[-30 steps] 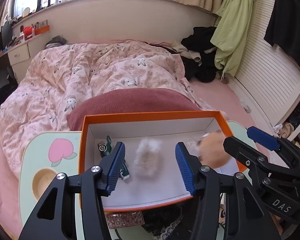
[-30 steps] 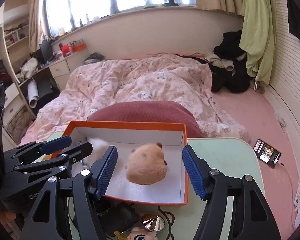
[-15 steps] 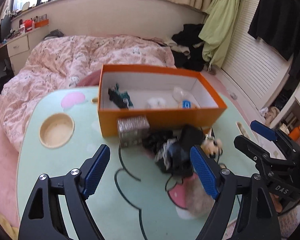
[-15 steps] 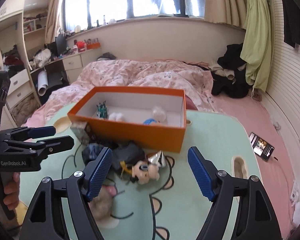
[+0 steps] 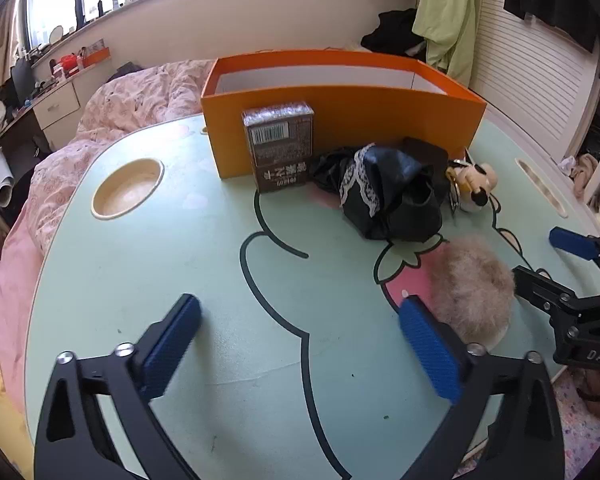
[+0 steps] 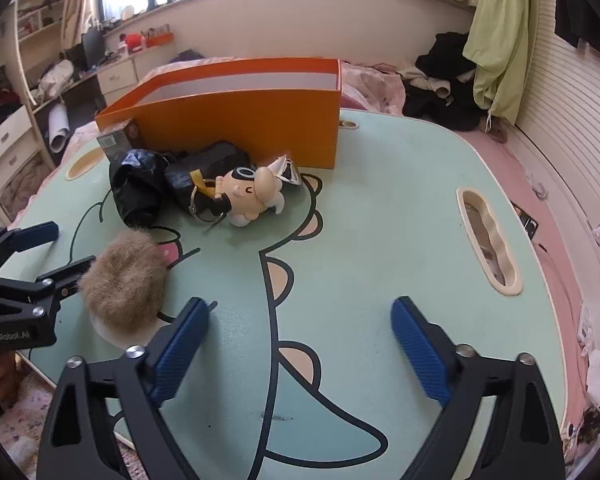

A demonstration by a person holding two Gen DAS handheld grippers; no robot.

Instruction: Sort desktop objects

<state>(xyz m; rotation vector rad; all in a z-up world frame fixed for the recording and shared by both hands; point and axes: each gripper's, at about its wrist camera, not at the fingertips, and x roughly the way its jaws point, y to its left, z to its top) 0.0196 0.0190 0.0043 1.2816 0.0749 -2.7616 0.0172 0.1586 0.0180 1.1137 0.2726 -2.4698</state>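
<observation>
An orange box (image 5: 340, 120) stands at the far side of the mint-green table (image 5: 180, 272). Against its near wall are a brown carton (image 5: 280, 148), a black lace-trimmed pouch (image 5: 392, 192) and a small doll keychain (image 5: 476, 184). A tan furry ball (image 5: 472, 288) lies just right of my left gripper (image 5: 300, 312), whose jaws are opening over bare table. My right gripper (image 6: 300, 308) hovers low over the table, its jaws also opening with nothing between them. From the right wrist, the furry ball (image 6: 124, 280) sits just left of its left finger and the doll (image 6: 252, 192) lies farther ahead.
A round cup recess (image 5: 128, 188) is sunk in the table's left side and a long slot (image 6: 488, 236) in its right side. A pink-quilted bed (image 5: 132, 96) lies behind the table. Clothes are piled on the floor at the far right.
Both grippers have drawn back from over the orange box and sunk toward the table's near side. Their jaws have widened. The plush items that lay between them stay in the box.
</observation>
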